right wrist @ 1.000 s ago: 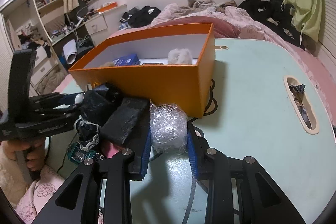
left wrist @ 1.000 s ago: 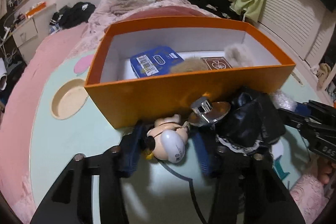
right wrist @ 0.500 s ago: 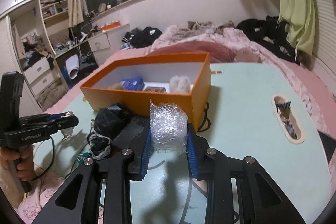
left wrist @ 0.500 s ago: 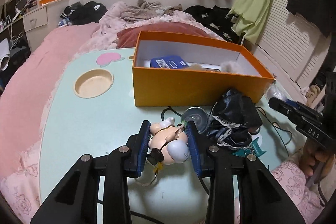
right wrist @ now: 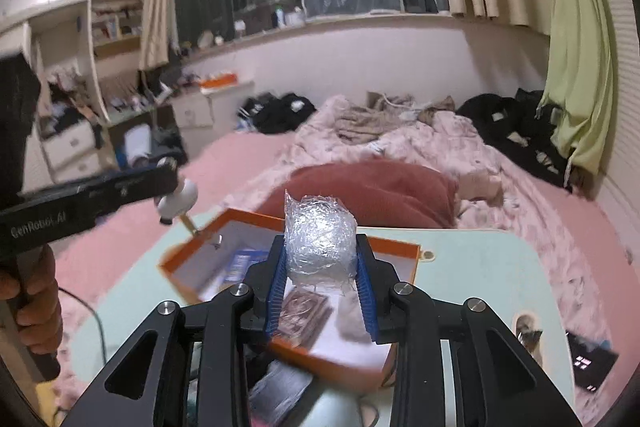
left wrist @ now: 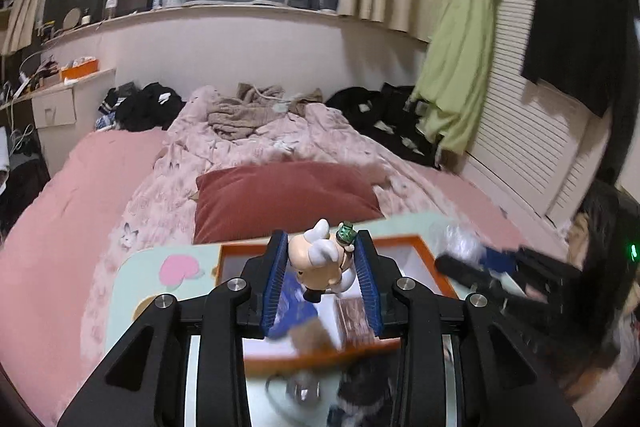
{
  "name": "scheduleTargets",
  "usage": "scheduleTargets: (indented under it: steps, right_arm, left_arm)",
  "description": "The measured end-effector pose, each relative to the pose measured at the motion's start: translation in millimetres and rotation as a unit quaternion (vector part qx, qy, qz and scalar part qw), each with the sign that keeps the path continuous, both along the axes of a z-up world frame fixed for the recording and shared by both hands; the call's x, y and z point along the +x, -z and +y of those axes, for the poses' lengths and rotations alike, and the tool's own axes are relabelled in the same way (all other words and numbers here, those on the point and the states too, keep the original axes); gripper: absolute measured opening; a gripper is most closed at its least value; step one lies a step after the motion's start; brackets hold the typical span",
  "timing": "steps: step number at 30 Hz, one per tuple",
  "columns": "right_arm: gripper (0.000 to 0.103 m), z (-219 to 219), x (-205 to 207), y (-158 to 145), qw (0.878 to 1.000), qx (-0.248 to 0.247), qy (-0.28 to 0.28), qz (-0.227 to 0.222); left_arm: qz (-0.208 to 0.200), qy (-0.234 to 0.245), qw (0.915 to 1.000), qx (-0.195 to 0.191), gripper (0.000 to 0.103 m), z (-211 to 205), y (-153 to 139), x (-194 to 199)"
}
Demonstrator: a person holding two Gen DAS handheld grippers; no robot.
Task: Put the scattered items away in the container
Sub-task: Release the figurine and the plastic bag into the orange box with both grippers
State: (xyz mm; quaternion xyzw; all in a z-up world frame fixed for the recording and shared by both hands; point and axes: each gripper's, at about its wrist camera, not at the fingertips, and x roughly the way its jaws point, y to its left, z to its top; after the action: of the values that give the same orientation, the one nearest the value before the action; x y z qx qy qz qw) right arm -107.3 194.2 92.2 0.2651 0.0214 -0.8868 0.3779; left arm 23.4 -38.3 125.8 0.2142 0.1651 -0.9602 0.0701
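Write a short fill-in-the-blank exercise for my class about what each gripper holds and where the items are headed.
1. The left gripper is shut on a small toy ____.
2. The right gripper holds a wad of clear bubble ____.
3. Both are lifted above a box coloured ____.
4. A blue packet lies ____ the box.

Missing words: figurine; wrap; orange; inside
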Motion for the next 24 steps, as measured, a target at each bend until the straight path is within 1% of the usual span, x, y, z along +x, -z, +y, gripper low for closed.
scheduleTargets:
  steps: [1, 2, 3, 4, 5, 6, 7, 8, 10, 15, 17, 18, 20, 21, 22, 24]
  right_arm:
    - [0.075, -5.9, -4.0, 11.9, 1.000, 0.016, 0.006, -0.014]
    - [0.077, -8.2, -6.6, 22.5, 0.999, 0.025, 0.004, -0.025]
    - [0.076, -12.3, -8.0, 36.9, 0.998, 0.041, -0.002, -0.043]
    - [0.075, -13.4, -2.0, 42.0, 0.999, 0.046, -0.007, -0.020]
    - [0.075, -15.7, 7.9, 45.2, 0.998, 0.060, -0.007, 0.012]
    - [0.075, -14.4, 10.3, 45.1, 0.998, 0.055, -0.007, 0.012]
    - [0.074, -13.8, 8.8, 44.2, 0.998, 0.054, -0.009, 0.002]
    - [0.074, -14.0, 7.4, 44.6, 0.998, 0.056, -0.010, -0.001]
    - [0.074, -12.4, 5.7, 46.2, 0.999, 0.052, -0.011, 0.001]
    - [0.074, -11.1, 6.0, 46.9, 0.999, 0.051, -0.010, 0.004]
    - [0.074, -9.8, 6.4, 46.4, 0.999, 0.050, -0.009, 0.000]
    - [0.074, -8.4, 5.5, 45.1, 0.999, 0.046, -0.010, -0.004]
    - [0.074, 3.5, 11.2, 40.3, 1.000, 0.021, -0.008, -0.014]
    - [0.074, 10.9, 15.9, 36.6, 1.000, 0.008, -0.011, -0.018]
    - [0.074, 18.3, 21.7, 33.0, 1.000, -0.002, -0.015, -0.021]
    - [0.074, 29.8, 34.5, 30.9, 0.999, 0.004, -0.019, -0.028]
  left_arm:
    - [-0.026, -0.008, 0.9996, 0.006, 0.064, -2.5, 13.5, -14.8]
    - [-0.058, -0.015, 0.9982, 0.010, 0.087, -4.6, 26.9, -23.0]
    - [-0.095, -0.020, 0.9951, 0.017, 0.088, -6.1, 43.0, -33.3]
    - [-0.139, -0.016, 0.9896, 0.034, 0.088, -8.3, 66.4, -42.0]
    - [-0.159, -0.005, 0.9861, 0.049, 0.088, -8.9, 79.1, -45.9]
    - [-0.140, -0.009, 0.9900, 0.005, 0.088, 0.1, 80.9, -42.6]
    - [-0.127, -0.019, 0.9912, -0.030, 0.088, 9.0, 83.1, -37.0]
    - [-0.122, -0.025, 0.9920, -0.021, 0.088, 8.7, 83.4, -34.1]
    - [-0.128, -0.024, 0.9914, -0.011, 0.088, 7.3, 82.1, -34.2]
    - [-0.118, -0.018, 0.9926, -0.019, 0.089, 5.1, 80.8, -29.9]
    - [-0.119, -0.013, 0.9927, -0.012, 0.089, 4.6, 80.5, -26.9]
    - [-0.112, -0.014, 0.9936, -0.003, 0.089, 4.7, 79.0, -19.1]
    - [-0.069, -0.026, 0.9973, 0.003, 0.089, 5.7, 67.2, 1.2]
    - [-0.050, -0.024, 0.9985, 0.001, 0.089, 7.0, 59.9, 13.2]
    - [-0.045, -0.016, 0.9989, -0.005, 0.089, 9.3, 54.2, 23.0]
    - [-0.063, -0.004, 0.9979, -0.016, 0.089, 13.4, 52.0, 34.8]
